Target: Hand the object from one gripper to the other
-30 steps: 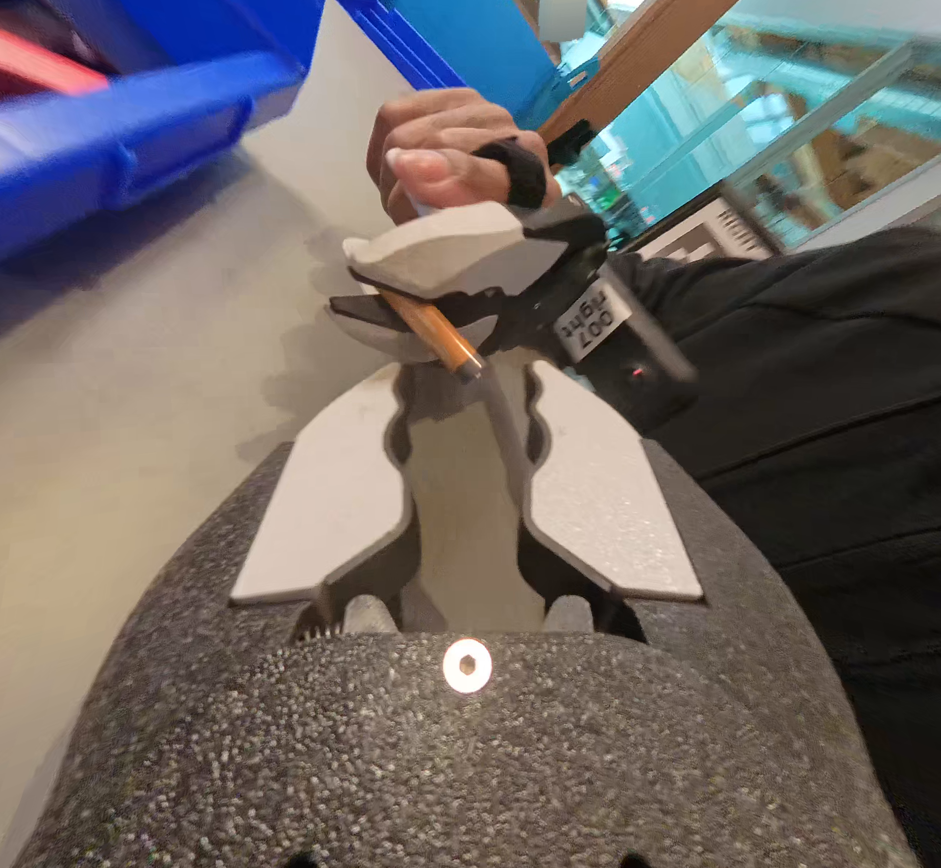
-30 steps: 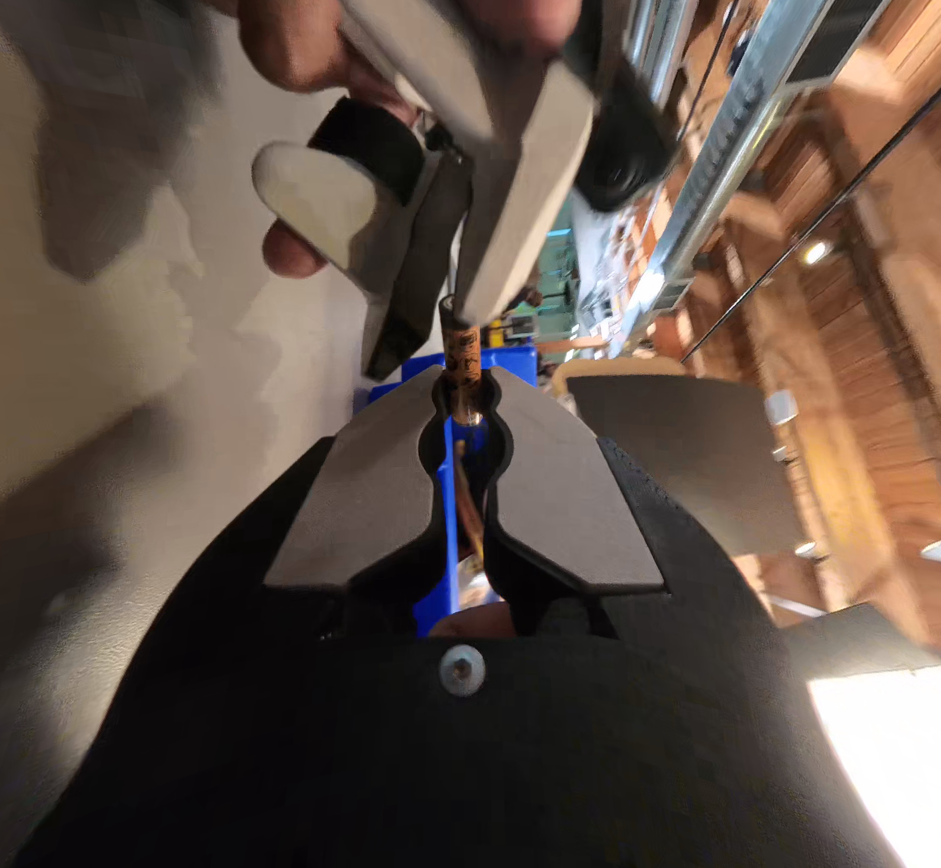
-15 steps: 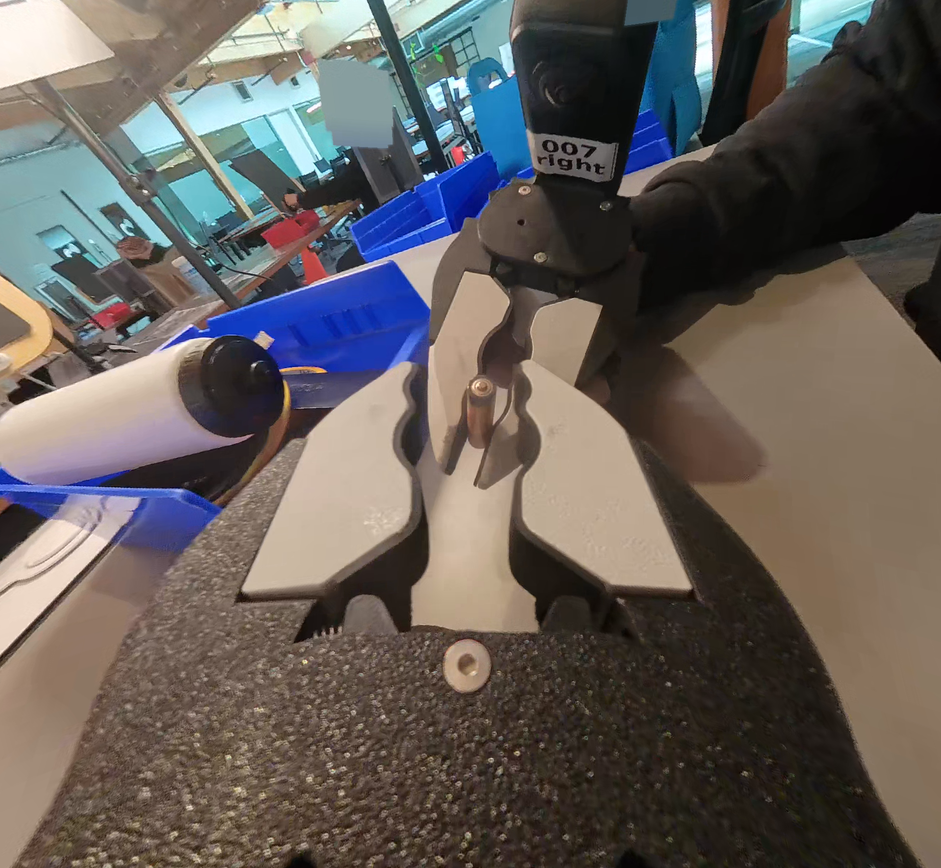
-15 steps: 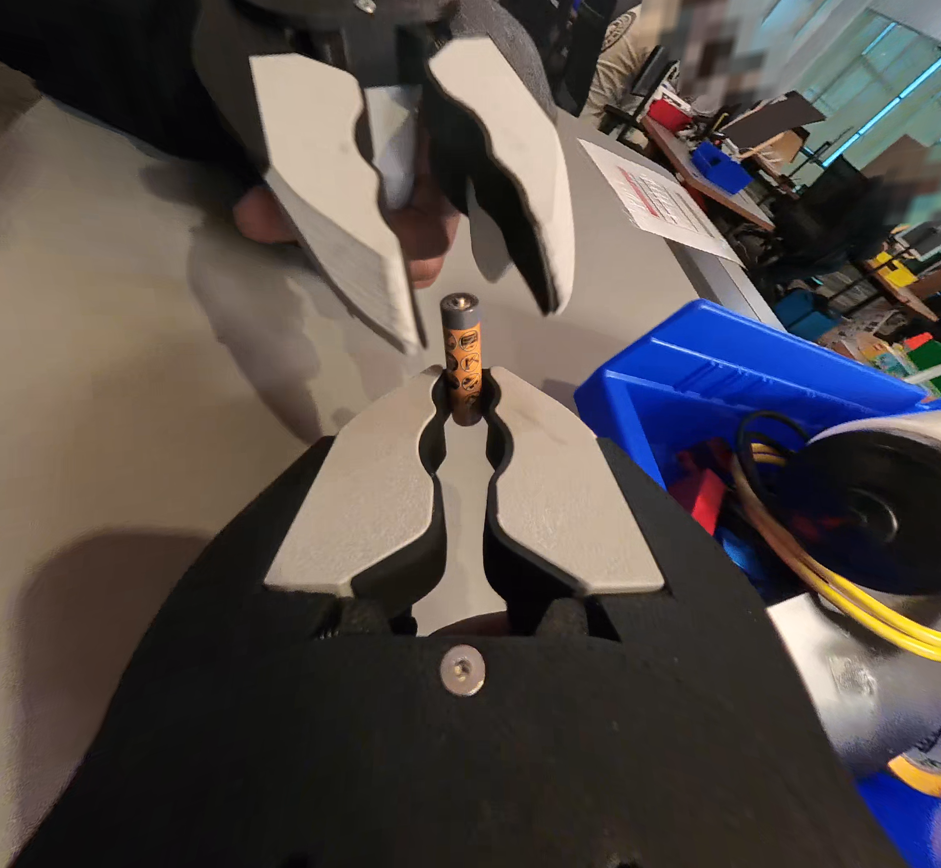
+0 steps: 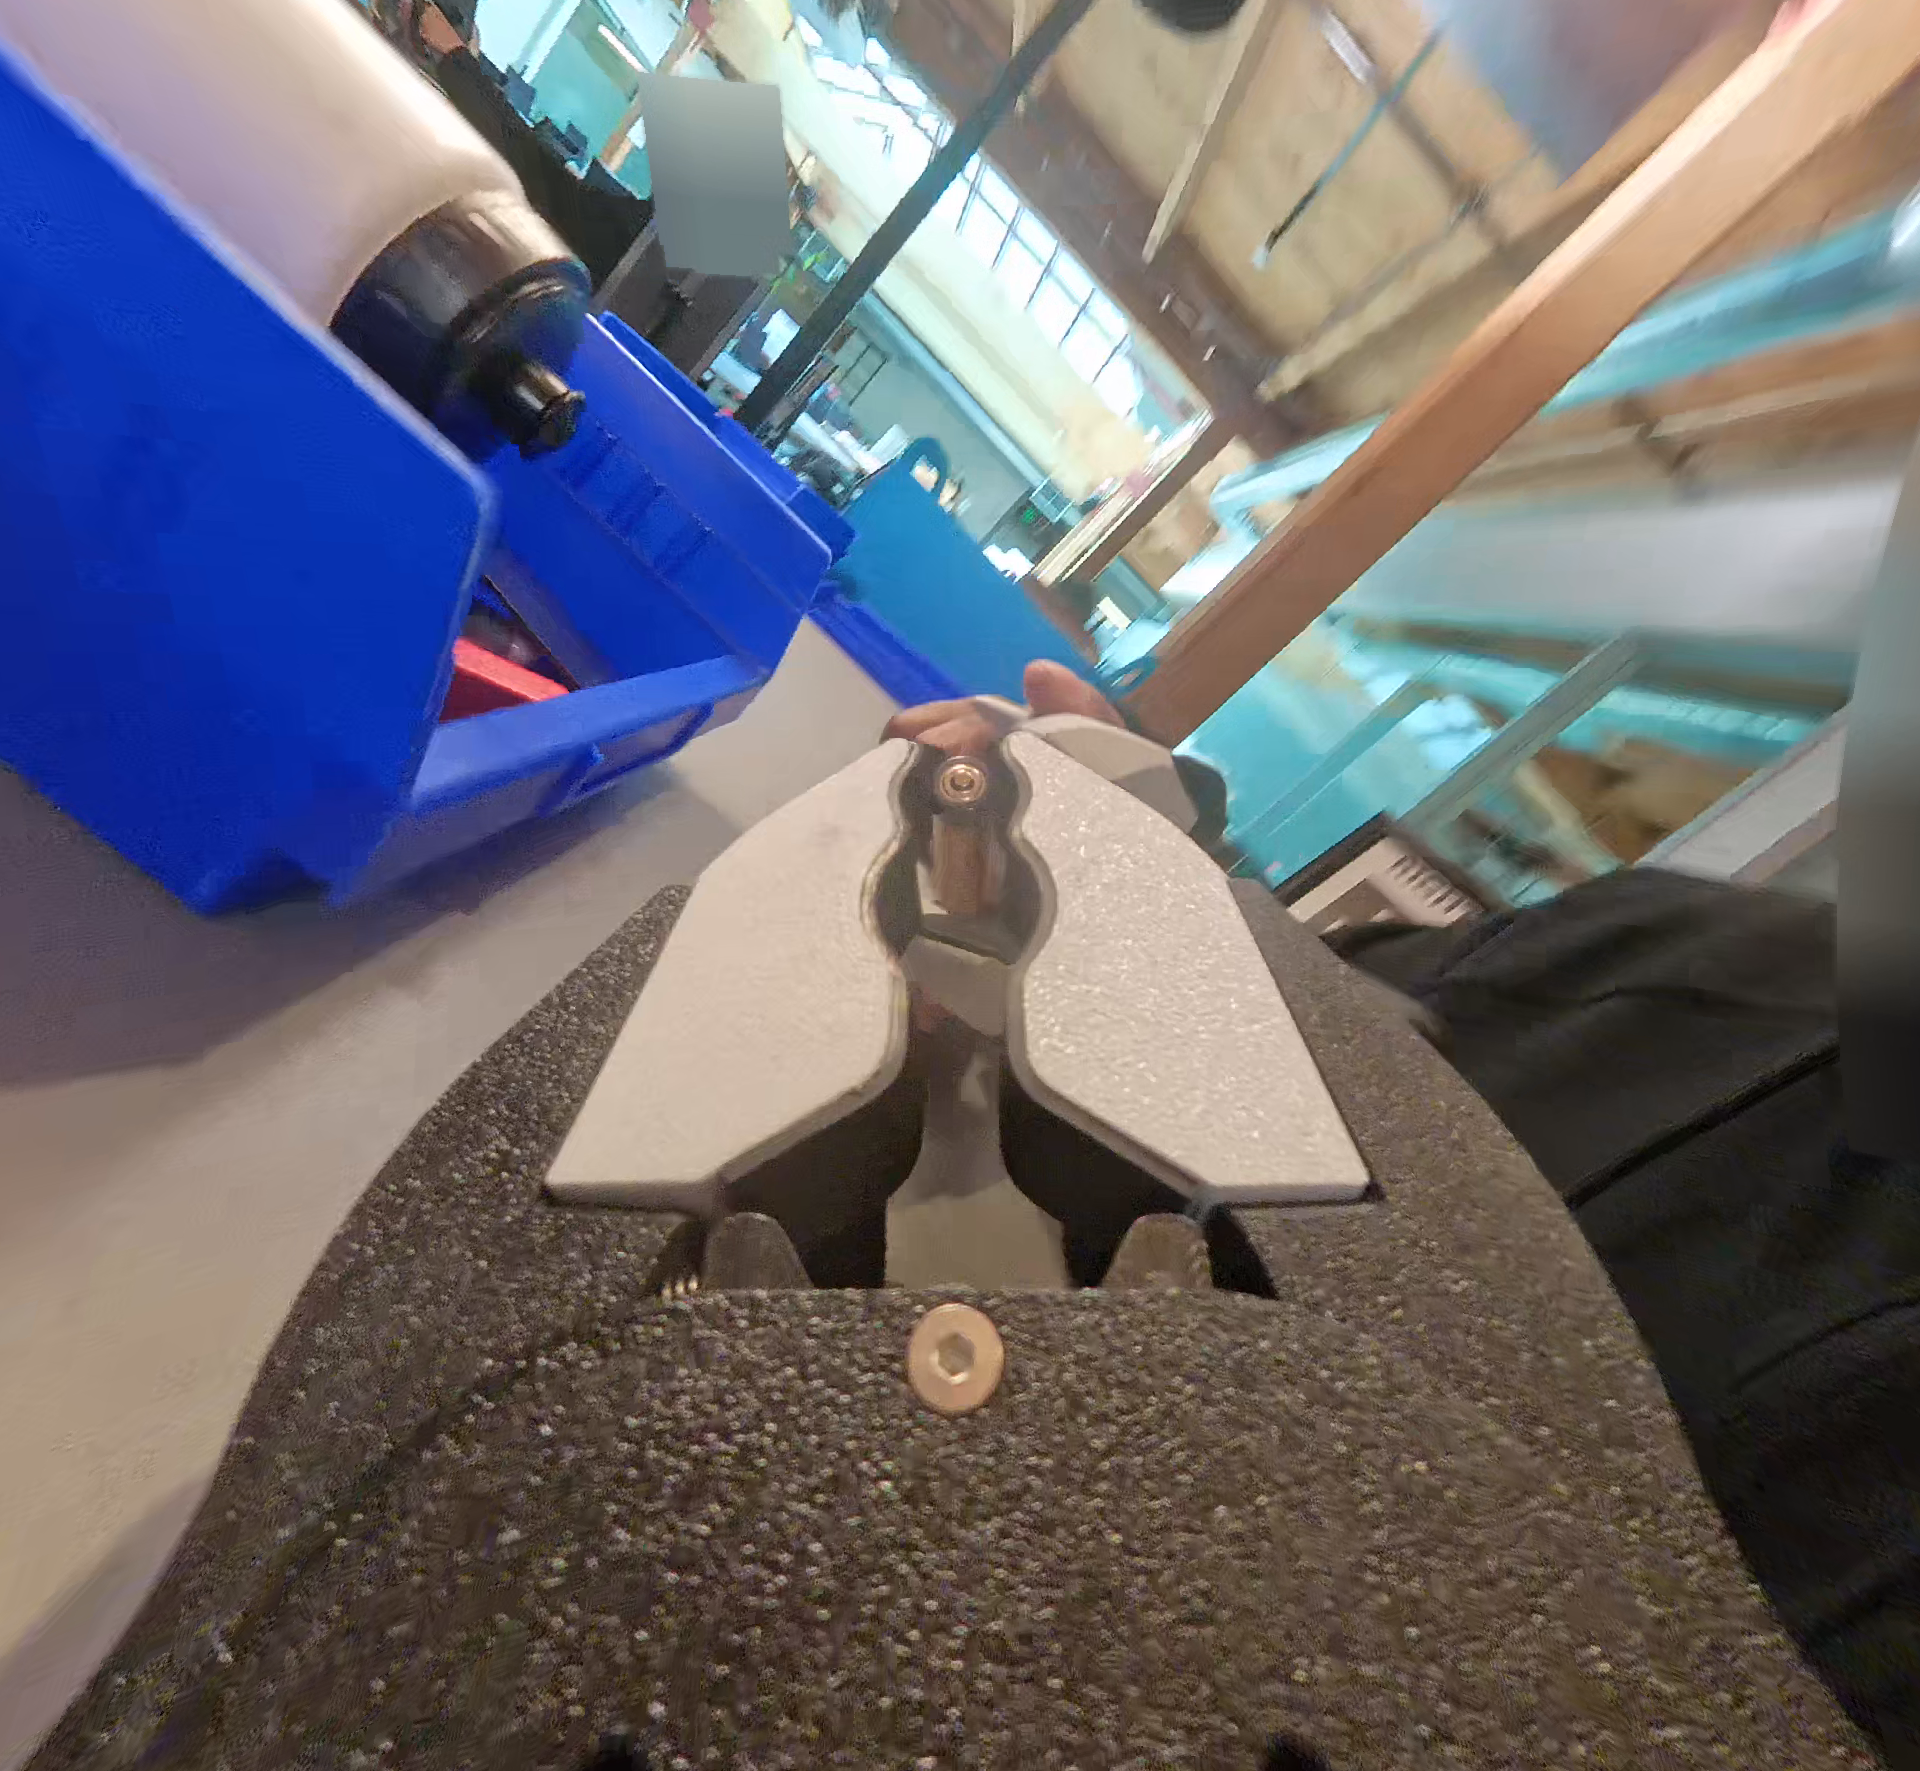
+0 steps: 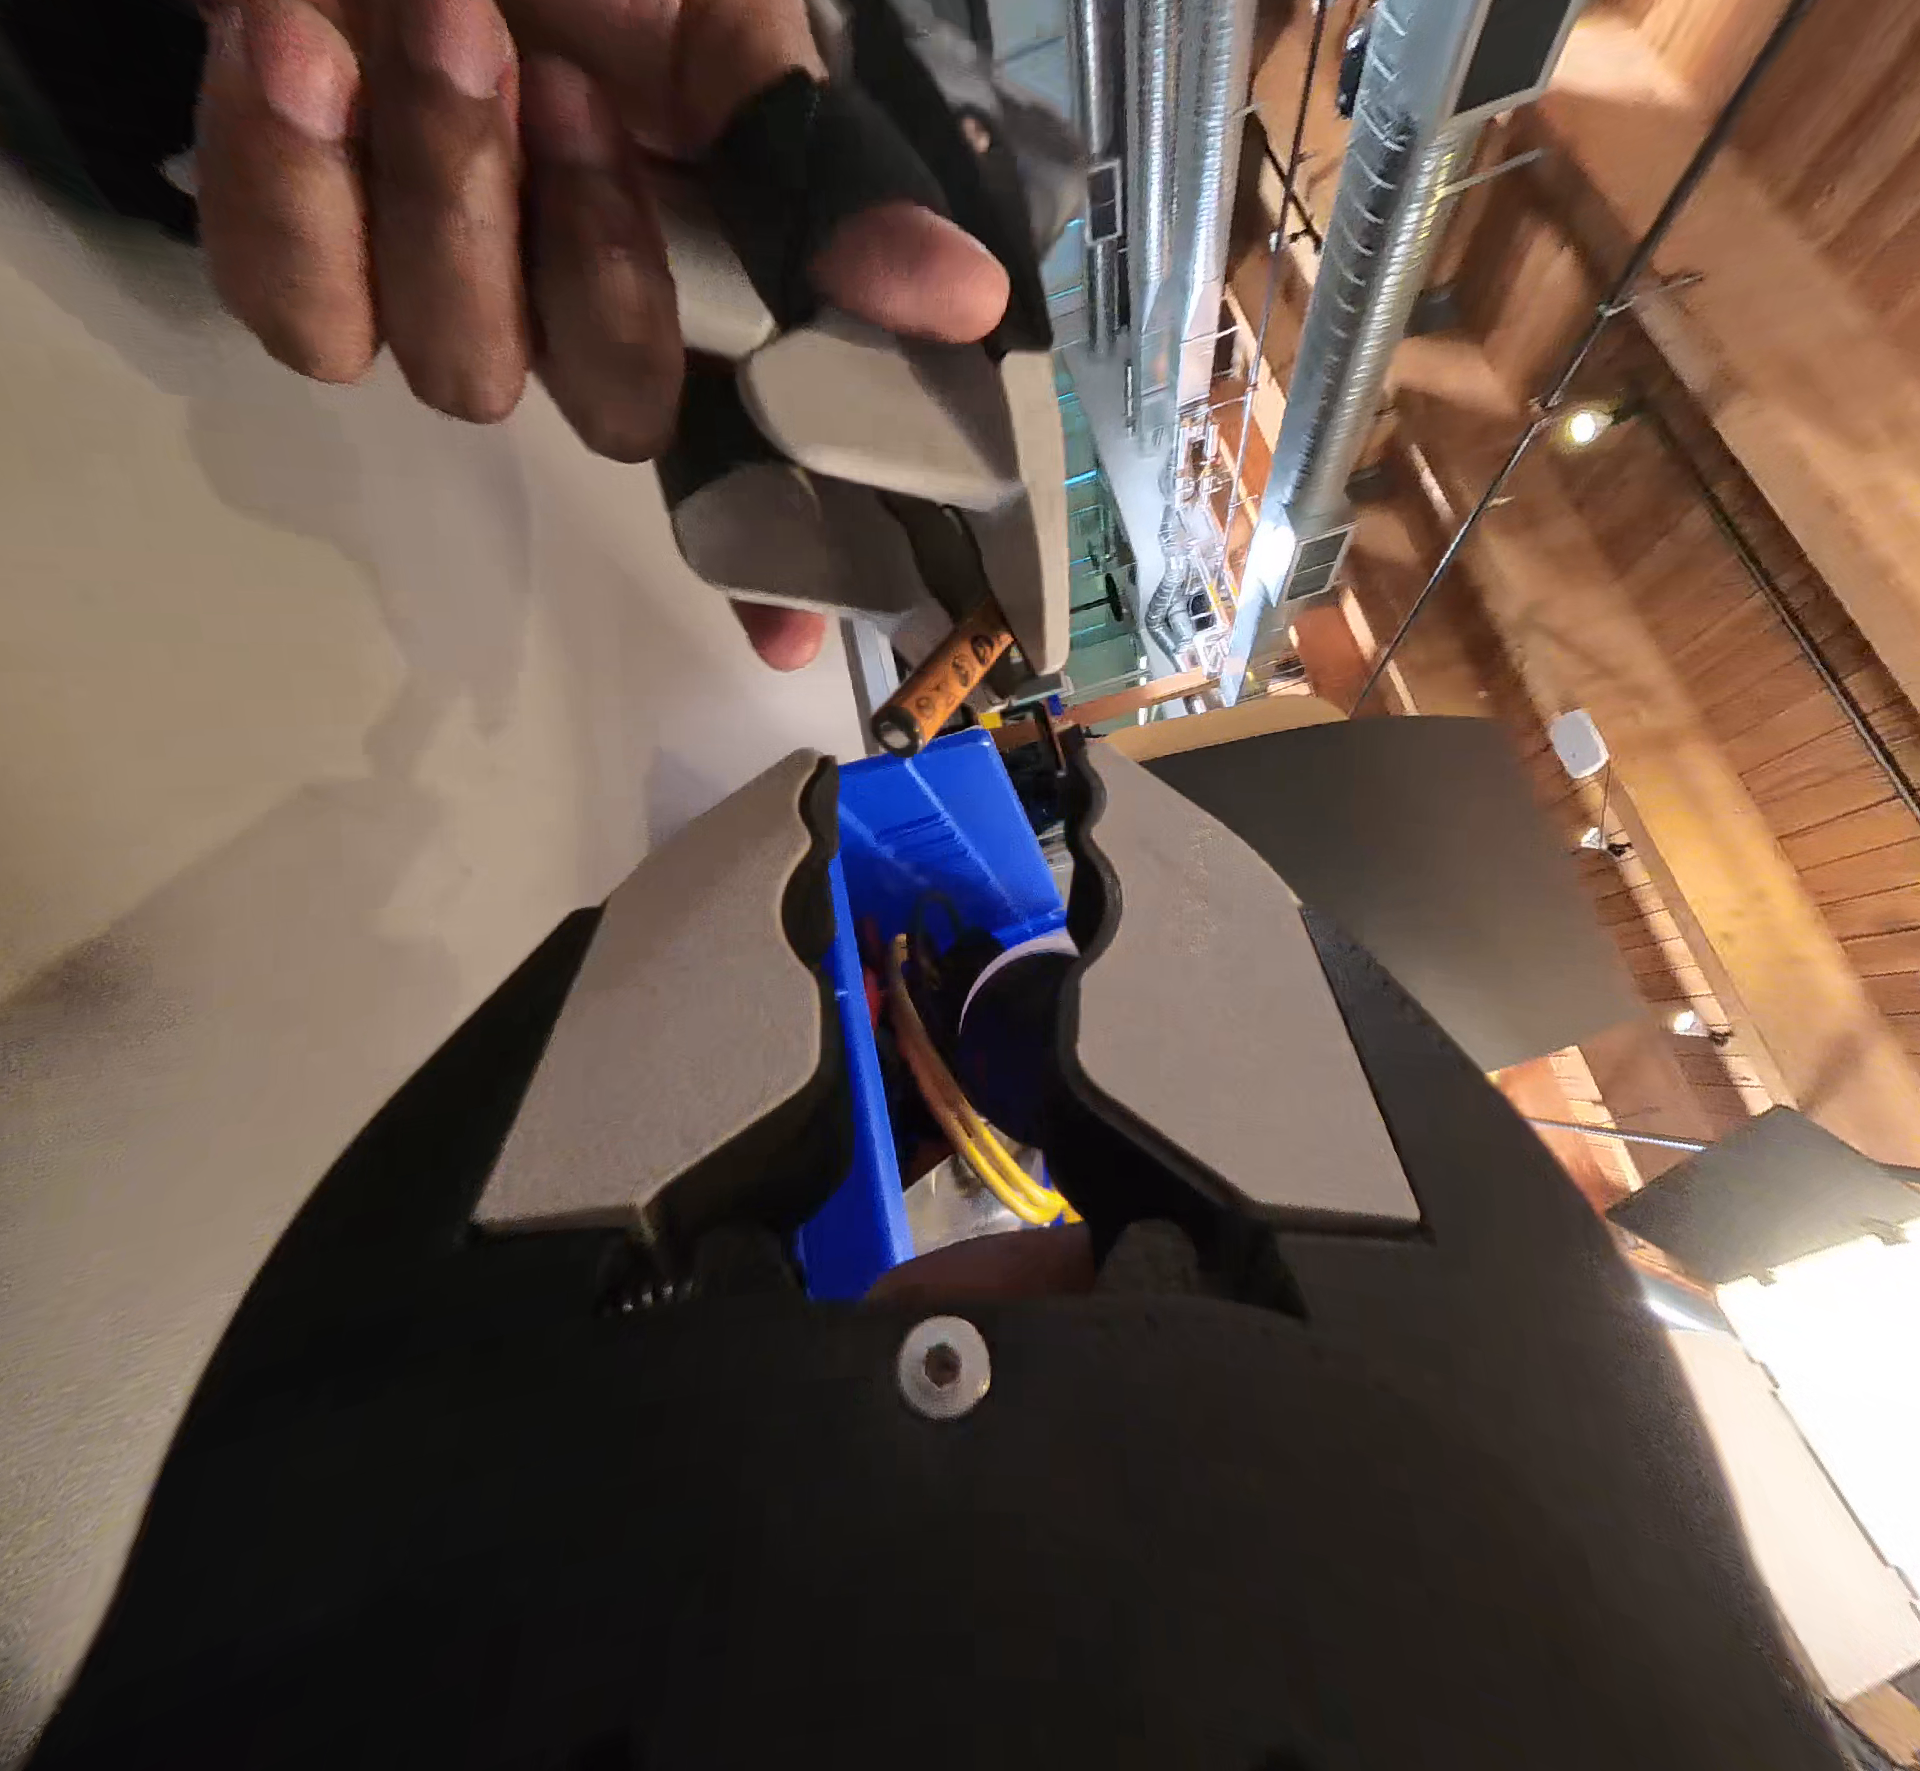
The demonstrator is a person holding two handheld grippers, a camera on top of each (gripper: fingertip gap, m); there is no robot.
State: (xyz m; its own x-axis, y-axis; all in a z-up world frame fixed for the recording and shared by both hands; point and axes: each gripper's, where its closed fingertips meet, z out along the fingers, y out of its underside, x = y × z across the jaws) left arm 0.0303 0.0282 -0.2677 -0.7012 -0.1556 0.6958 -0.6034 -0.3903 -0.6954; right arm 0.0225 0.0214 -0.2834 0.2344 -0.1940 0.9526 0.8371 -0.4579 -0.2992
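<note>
An orange battery (image 5: 961, 864) sits clamped between the grey fingers of my left gripper (image 5: 956, 755), its metal end facing the camera. In the right wrist view the same battery (image 6: 945, 682) sticks out of the left gripper's fingers (image 6: 883, 433), which a hand (image 6: 416, 111) holds just above and beyond my right gripper (image 6: 948, 771). My right gripper is open and empty, its jaws wide apart, with the battery's free end just past its tips and not touching them. In the left wrist view the right gripper is mostly hidden behind my left fingers.
A blue bin (image 5: 260, 578) holding a white roll (image 5: 208, 111) stands on the grey table (image 5: 156, 1150) at the left. The bin (image 6: 935, 838) and yellow cables (image 6: 966, 1129) show between the right jaws. A black sleeve (image 5: 1662, 1098) is at the right. Only a small space, under 4 cm, lies between the two pairs of fingers.
The battery was in my right gripper with the left gripper open around it. Now the left gripper has shut on it and the right gripper has opened and drawn back slightly.
</note>
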